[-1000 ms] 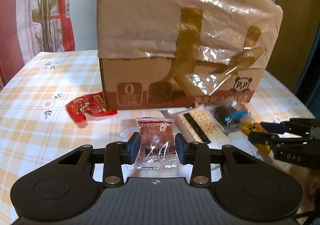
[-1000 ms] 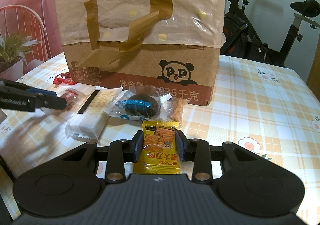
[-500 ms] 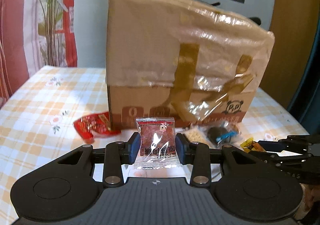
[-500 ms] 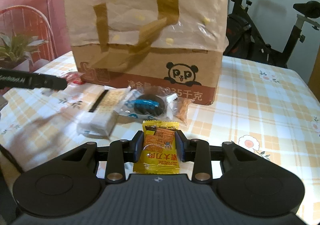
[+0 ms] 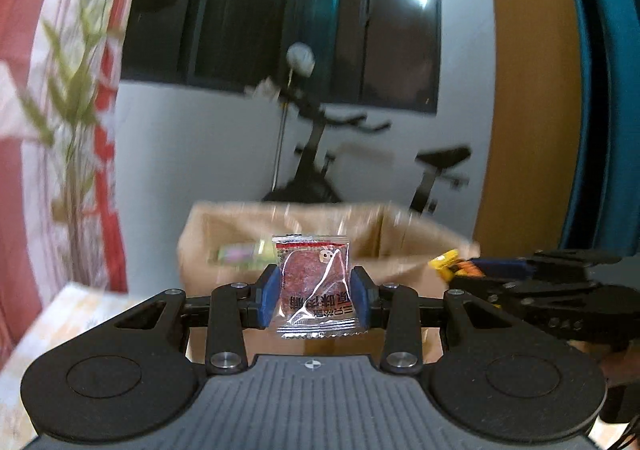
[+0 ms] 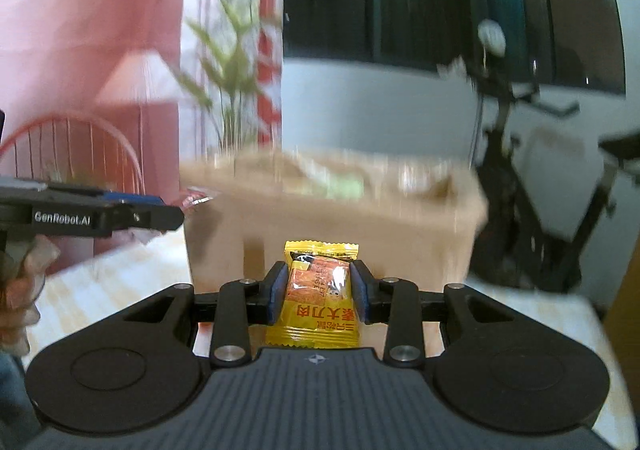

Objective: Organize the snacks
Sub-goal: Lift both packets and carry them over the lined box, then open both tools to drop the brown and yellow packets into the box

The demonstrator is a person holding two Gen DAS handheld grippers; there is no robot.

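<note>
My left gripper (image 5: 315,296) is shut on a clear packet of red dried meat (image 5: 312,282), held upright level with the open top of the cardboard box (image 5: 224,234). My right gripper (image 6: 319,296) is shut on a yellow snack packet (image 6: 320,310) in front of the same box (image 6: 420,234). In the left wrist view the right gripper (image 5: 472,268) reaches in from the right with the yellow packet's end (image 5: 442,261) showing. In the right wrist view the left gripper (image 6: 168,216) comes in from the left. A green pack (image 5: 236,253) lies inside the box. The picture is blurred.
An exercise bike (image 5: 316,166) stands behind the box, seen also as a bike (image 6: 516,178) at the right. A plant (image 6: 228,62) and red-and-white curtain (image 5: 24,130) are at the back left. The checked tablecloth (image 6: 120,274) shows beside the box. A hand (image 6: 16,290) holds the left gripper.
Both grippers have risen with their packets from table level to the box's rim. The loose snacks on the table have dropped out of view and the box's open top now shows.
</note>
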